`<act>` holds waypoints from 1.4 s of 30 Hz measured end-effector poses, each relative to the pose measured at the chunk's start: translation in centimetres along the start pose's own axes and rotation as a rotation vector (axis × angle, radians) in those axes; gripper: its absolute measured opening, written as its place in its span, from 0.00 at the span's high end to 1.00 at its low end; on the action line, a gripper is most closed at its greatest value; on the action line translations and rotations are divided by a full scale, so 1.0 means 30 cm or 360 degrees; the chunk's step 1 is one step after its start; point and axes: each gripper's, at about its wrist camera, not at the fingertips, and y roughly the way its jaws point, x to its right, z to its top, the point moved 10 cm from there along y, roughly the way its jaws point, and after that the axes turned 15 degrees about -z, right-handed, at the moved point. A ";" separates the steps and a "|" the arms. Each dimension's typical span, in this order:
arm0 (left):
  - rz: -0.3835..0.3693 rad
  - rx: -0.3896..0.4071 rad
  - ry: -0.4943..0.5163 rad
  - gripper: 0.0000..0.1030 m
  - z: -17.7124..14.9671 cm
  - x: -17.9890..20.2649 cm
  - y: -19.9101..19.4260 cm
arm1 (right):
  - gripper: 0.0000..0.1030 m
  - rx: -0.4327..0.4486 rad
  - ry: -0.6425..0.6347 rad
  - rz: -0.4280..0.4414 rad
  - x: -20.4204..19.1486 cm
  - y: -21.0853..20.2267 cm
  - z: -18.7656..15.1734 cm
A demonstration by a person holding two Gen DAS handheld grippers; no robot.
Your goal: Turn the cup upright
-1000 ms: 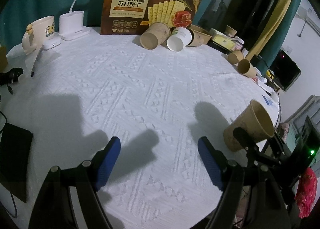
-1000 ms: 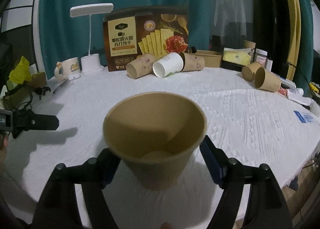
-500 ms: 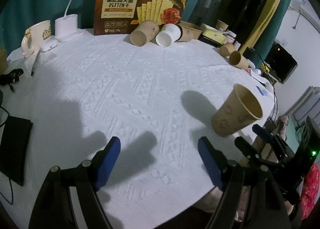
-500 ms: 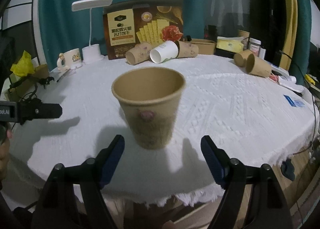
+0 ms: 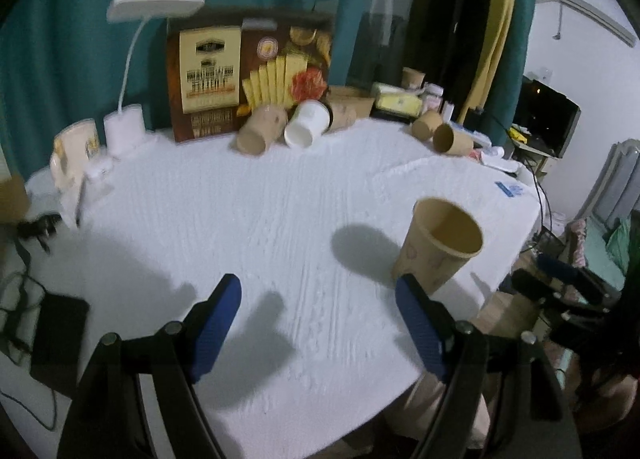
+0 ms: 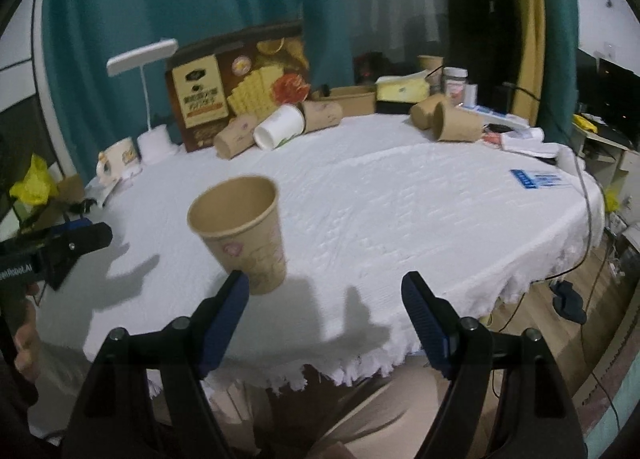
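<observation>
Teal curtain backing a round counter (image 6: 400, 195) under a white textured cloth. Brown paper cup (image 6: 240, 231) standing mouth-up near the front edge, also showing in the left view (image 5: 440, 243), base flat on the cloth, so flip judged done. Right hand-held gripper (image 6: 324, 323) sitting behind and beside the cup, jaws having just been opening, now apart with nothing between the blue pads, left pad overlapping the cup's base in view, contact unclear. Left hand-held gripper (image 5: 318, 331) hanging over bare cloth, jaws apart, empty, probably idling clear of the release. Counting cups: one upright in front, three lying on their sides at the back by the cracker box (image 6: 240, 87) (two brown (image 6: 236, 137), one white (image 6: 280, 127)), two brown more on their sides at right (image 6: 452, 119). One desk lamp (image 6: 144, 59), one mug (image 6: 118, 159) at far left.
</observation>
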 end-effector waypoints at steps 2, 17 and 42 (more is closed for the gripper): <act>0.0008 0.0063 0.0042 0.23 0.032 0.025 -0.026 | 0.26 0.0026 0.0014 -0.0020 0.022 -0.027 0.030; 0.0040 0.0393 0.0307 0.16 0.217 0.187 -0.174 | 0.26 0.0367 0.0031 -0.0133 0.099 -0.297 0.251; -0.0072 0.0597 0.0337 0.08 0.256 0.225 -0.269 | 0.21 0.0515 0.0087 -0.0093 0.083 -0.373 0.282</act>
